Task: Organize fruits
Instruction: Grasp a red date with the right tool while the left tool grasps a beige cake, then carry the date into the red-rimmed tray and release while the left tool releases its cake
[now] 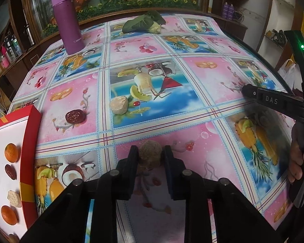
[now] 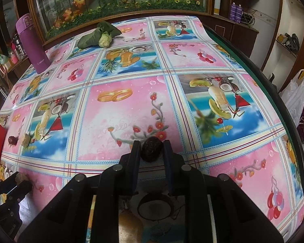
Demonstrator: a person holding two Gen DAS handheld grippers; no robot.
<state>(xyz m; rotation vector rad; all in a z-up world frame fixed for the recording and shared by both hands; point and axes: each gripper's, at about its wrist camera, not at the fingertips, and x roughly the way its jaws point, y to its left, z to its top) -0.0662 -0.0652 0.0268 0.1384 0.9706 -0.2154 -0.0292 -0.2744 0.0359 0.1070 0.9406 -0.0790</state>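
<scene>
1. Left gripper (image 1: 150, 154) clamped on a tan round crumbly piece (image 1: 150, 150), held btwn both fingers just above the tablecloth (image 1: 192, 109).
2. Right gripper (image 2: 152, 148) clenched on a dark brown round piece (image 2: 152, 148), also btwn its fingers, over a pink panel.
3. Red-rimmed tray (image 1: 29, 141) sits left of the left gripper; holds two oranges (image 1: 11, 152), a dark disc, tan pieces.
4. Purple flask (image 1: 67, 20) stands upright far ahead-left; leafy veg (image 1: 143, 23) far ahead.
5. Loose tan chunk (image 1: 119, 105) and dark disc (image 1: 75, 116) lie ahead-left of the left gripper, near each other, apart.
</scene>
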